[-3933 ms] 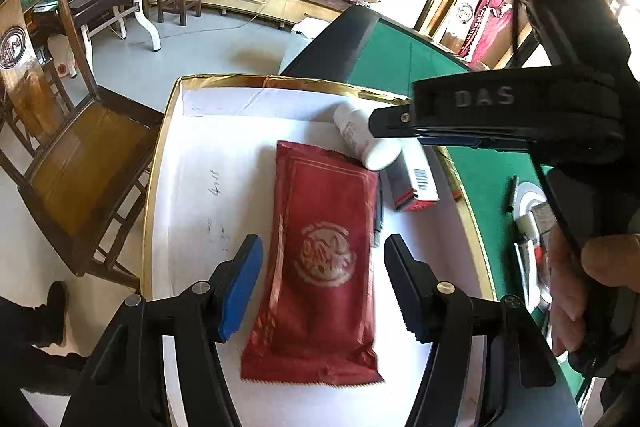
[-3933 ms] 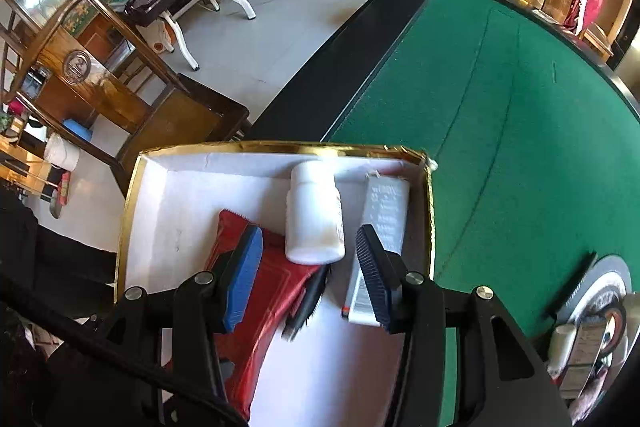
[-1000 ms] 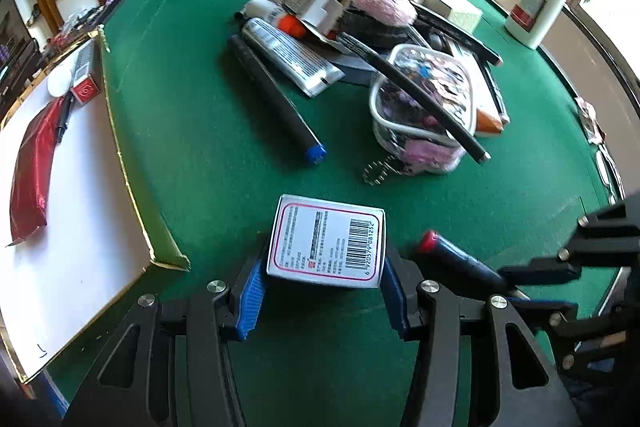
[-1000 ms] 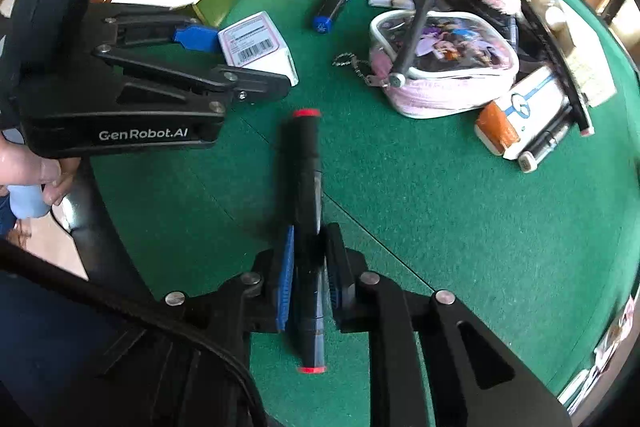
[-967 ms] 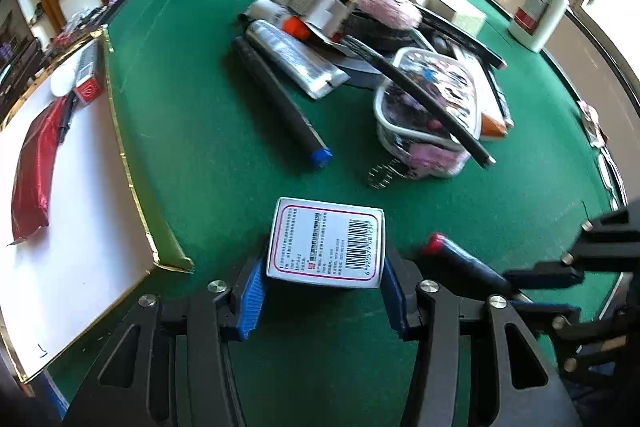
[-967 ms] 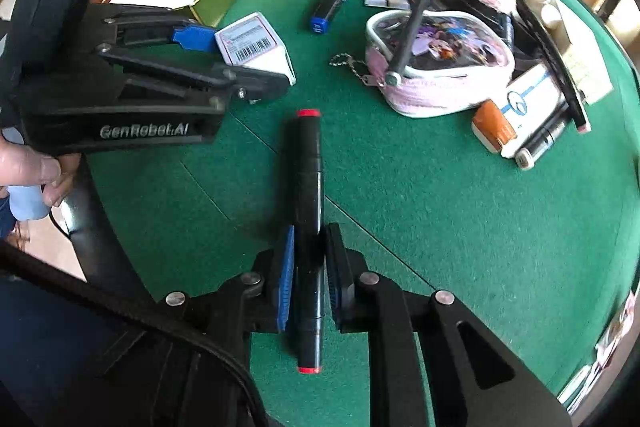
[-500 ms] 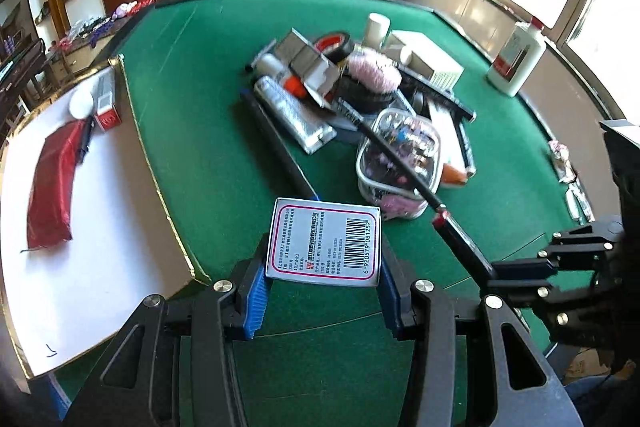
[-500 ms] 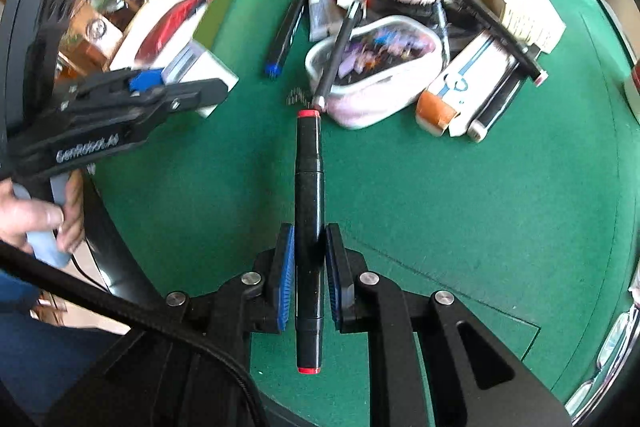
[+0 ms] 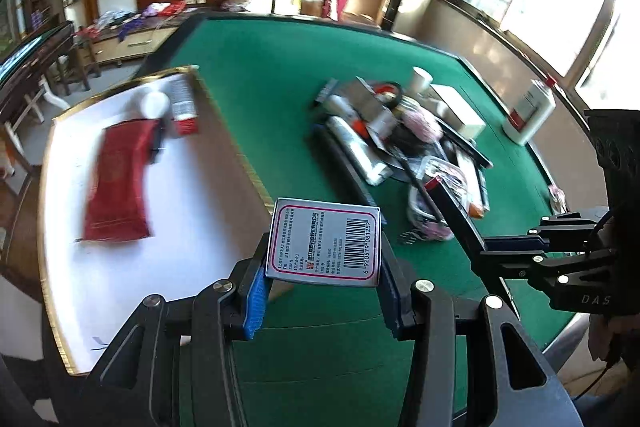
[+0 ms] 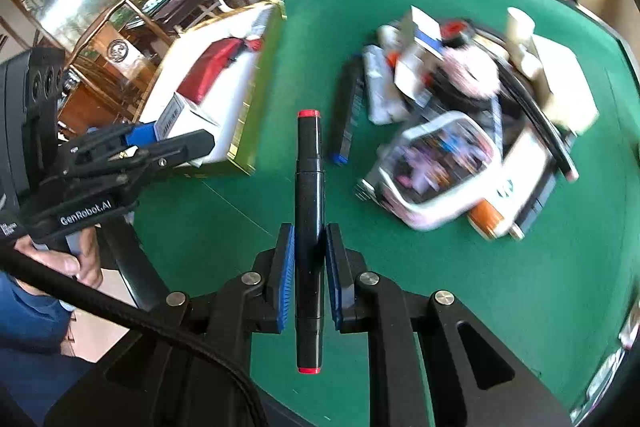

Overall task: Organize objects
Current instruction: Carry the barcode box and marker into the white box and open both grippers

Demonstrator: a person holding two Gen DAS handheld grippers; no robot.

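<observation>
Both tongs are clamped on something. Left gripper (image 9: 322, 291) has its blue pads pressed on the two sides of a small white box (image 9: 325, 241) with a pink border and a barcode (the printed face looks up at the camera), and the box is carried in the air above the near corner of the gold-rimmed tray (image 9: 256, 175). Right gripper (image 10: 309, 269) is nearly closed on a black marker (image 10: 308, 187) with red ends, held at about its middle so that one red end sticks out forward and the other back toward the handle; it hangs clear above the green table (image 10: 440, 287).

In the right wrist view the left gripper (image 10: 160, 143) shows from the side with the box (image 10: 182, 115) between its fingers, and a hand (image 10: 68, 259) grips its handle near the table's dark edge. In the left wrist view the right gripper (image 9: 516, 255) comes in from the right with the marker (image 9: 452, 211) pointing toward the pile.

The tray sits at the table's left edge, white inside. Toward its far end lie a red packet (image 9: 118, 181), a white bottle (image 9: 154, 103) and a tube (image 9: 182, 101), the last close to the tray's right wall.

Further out, toward the middle of the table, lies a blurred heap of things (image 10: 460, 107): a clear pouch with a white rim (image 10: 440, 163), a long dark pen with a blue tip (image 10: 346, 119) beside it, tubes and flat boxes (too smeared to name more). A white bottle with a red cap (image 9: 530, 111) stands alone by the table's far right edge.
</observation>
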